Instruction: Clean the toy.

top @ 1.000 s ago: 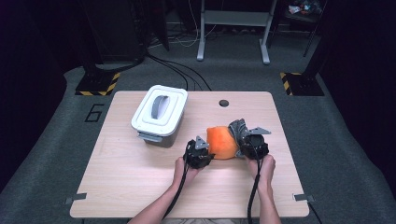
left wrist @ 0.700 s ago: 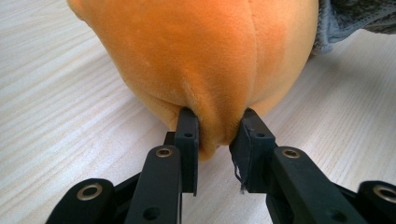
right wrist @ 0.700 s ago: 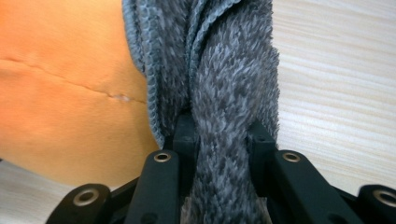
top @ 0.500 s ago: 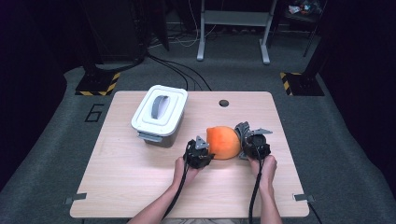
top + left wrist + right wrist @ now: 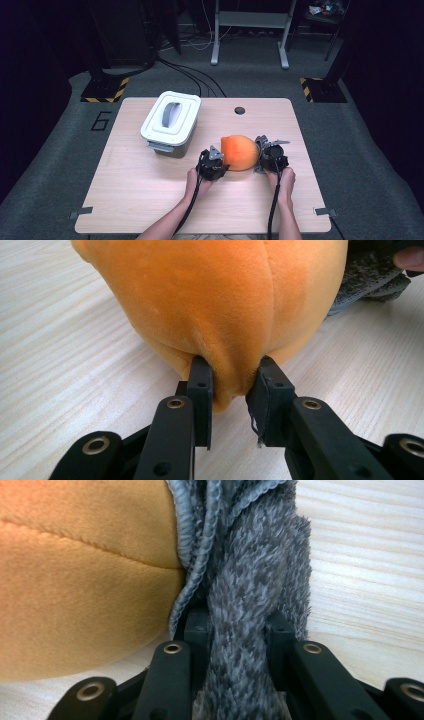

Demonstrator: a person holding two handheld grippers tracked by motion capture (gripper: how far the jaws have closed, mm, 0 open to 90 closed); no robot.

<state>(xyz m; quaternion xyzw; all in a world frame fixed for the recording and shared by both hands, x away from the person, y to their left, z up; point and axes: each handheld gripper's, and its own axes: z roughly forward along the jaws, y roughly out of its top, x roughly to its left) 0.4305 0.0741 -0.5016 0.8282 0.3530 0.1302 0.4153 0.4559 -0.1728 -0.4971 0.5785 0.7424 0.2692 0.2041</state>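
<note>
While the orange plush [image 5: 240,152] lies on the tabletop [image 5: 125,190], we see the left hand-held gripper [image 5: 229,380] pinching its fabric. Right hand-held gripper [image 5: 239,625] clamps its grey fuzzy part [image 5: 252,580]

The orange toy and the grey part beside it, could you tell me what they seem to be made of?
The orange toy looks like short-pile plush fabric: soft matte nap, stitched seam, dimpling where the left hand-held gripper pinches it. The grey part looks like shaggier fleece or terry with a corded edge, clamped by the right hand-held gripper.

One orange plush toy [image 5: 240,152], one white lidded box [image 5: 171,121], one desk [image 5: 150,200], and two grippers: left gripper [image 5: 220,162], right gripper [image 5: 261,150].
</note>
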